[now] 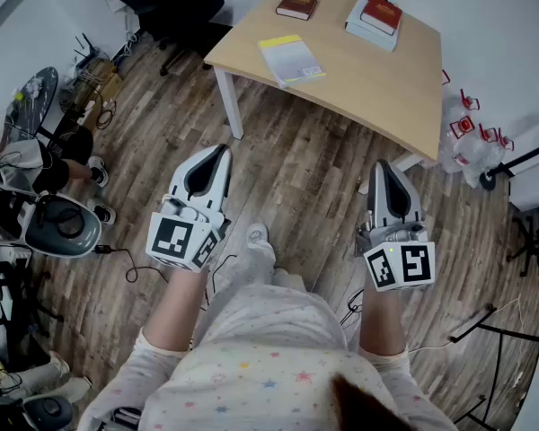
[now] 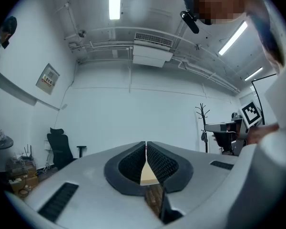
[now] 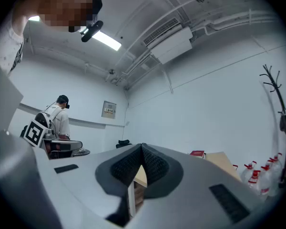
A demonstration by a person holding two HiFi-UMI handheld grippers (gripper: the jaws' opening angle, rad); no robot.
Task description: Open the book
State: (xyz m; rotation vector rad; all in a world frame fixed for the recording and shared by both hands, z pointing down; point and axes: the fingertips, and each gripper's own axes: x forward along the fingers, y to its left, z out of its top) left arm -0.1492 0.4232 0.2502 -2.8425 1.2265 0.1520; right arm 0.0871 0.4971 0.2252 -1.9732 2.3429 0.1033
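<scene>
Left gripper (image 1: 217, 155): jaws pressed together, tips meeting, nothing between them (image 2: 146, 144). Held level over the floor (image 1: 278, 164), well short of the table (image 1: 377, 83).

Right gripper (image 1: 384, 165): jaws likewise pressed together and empty (image 3: 142, 147). Held beside the left one, apart from it, the table's near corner just beyond its tip.

Table: light wood top, white legs, ahead of both grippers.

Red book (image 1: 296, 4): closed, flat on the table's far left part. It shows small in the right gripper view (image 3: 198, 153).

Book stack (image 1: 375, 18): far right part of the table, a red book on top, closed.

Booklet (image 1: 291, 59): yellow-edged, closed, flat by the table's near left edge; nearest of the three to the grippers. Which of the three the task means cannot be told.

Chair (image 1: 175, 7): black, on castors, left of the table.

Spray bottles (image 1: 472, 128): red and white, on the floor right of the table.

Coat stand (image 2: 202, 113): against the far wall.

Person (image 3: 59, 118): standing, back to the camera, left in the right gripper view.
</scene>
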